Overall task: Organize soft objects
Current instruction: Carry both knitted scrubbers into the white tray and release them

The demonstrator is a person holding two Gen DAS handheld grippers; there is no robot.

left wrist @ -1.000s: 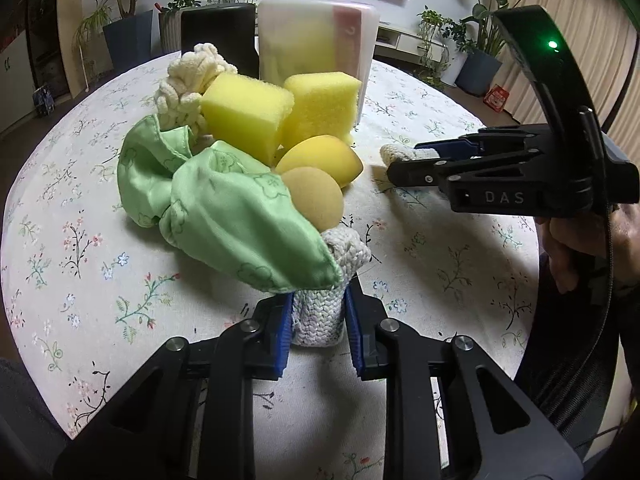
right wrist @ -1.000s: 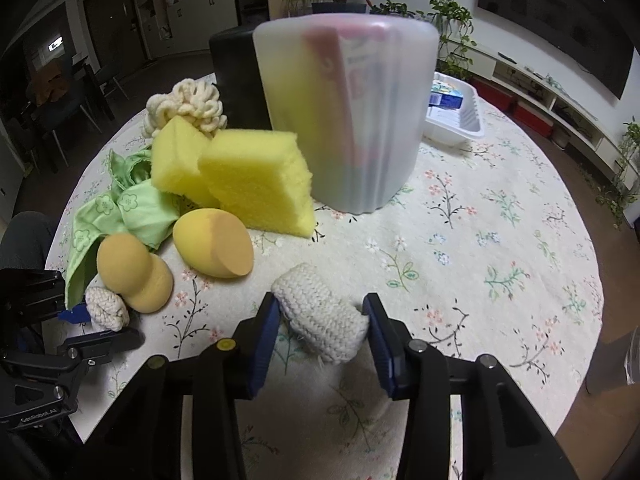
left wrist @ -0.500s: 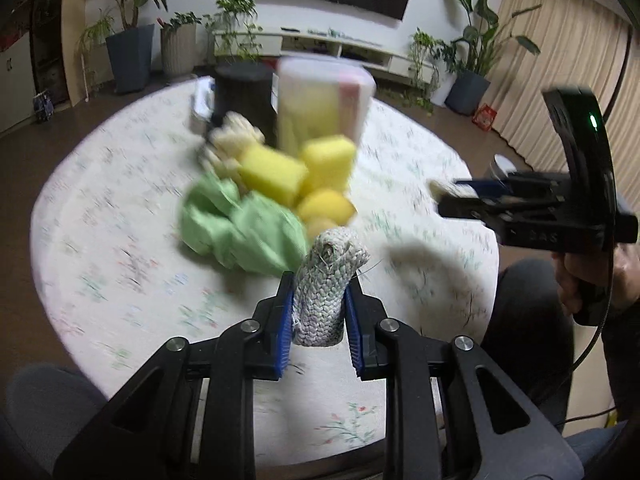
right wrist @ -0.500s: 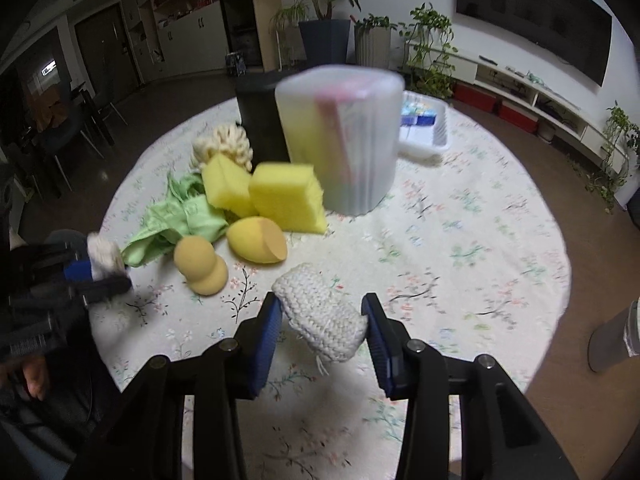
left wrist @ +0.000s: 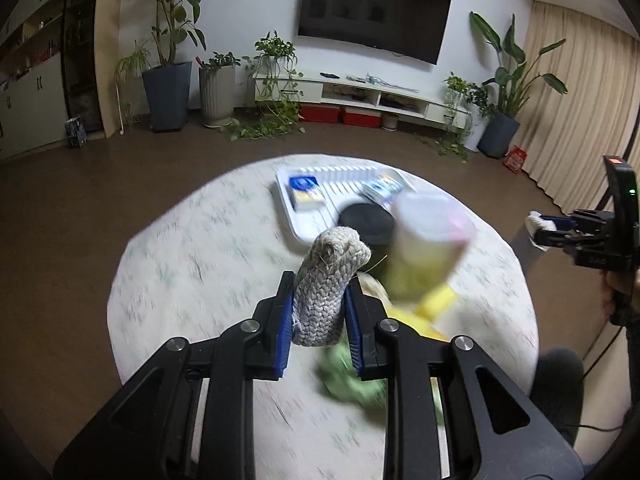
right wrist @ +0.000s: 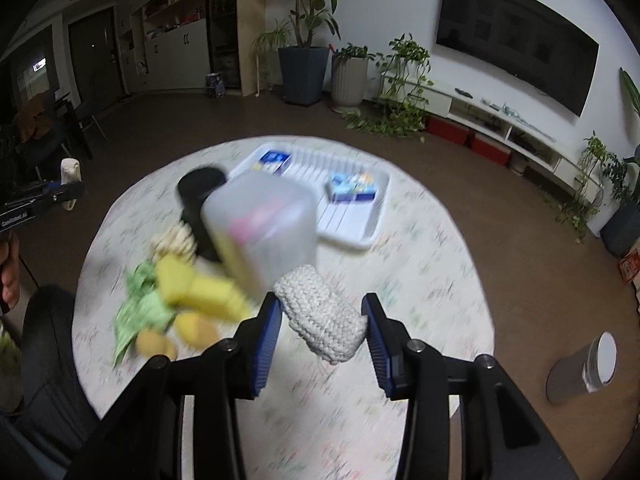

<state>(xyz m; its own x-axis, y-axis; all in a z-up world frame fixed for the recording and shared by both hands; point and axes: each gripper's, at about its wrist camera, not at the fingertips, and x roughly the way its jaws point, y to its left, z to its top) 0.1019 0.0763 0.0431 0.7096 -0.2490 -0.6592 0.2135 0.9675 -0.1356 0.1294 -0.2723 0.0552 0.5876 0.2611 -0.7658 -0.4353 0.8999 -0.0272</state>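
My left gripper (left wrist: 318, 312) is shut on a grey braided rope piece (left wrist: 326, 280) and holds it high above the round table (left wrist: 192, 264). My right gripper (right wrist: 320, 320) is shut on a cream knitted piece (right wrist: 324, 312), also high above the table. On the table lie yellow sponges (right wrist: 196, 288), a green cloth (right wrist: 140, 308), two yellow-orange egg-shaped sponges (right wrist: 196, 328) and a cream knotted rope (right wrist: 176, 240). A translucent container (right wrist: 260, 224) stands behind them. The right gripper shows in the left wrist view (left wrist: 548, 228), the left gripper in the right wrist view (right wrist: 68, 188).
A black cylinder (right wrist: 198, 196) stands beside the container. A white tray (right wrist: 352, 216) with blue packets (right wrist: 354, 188) lies at the far side. A grey cylinder (right wrist: 584, 368) lies on the floor at the right. The table view is motion-blurred.
Both grippers have risen far above the table with their knitted pieces still held; the table and pile now look small and lower in both views.
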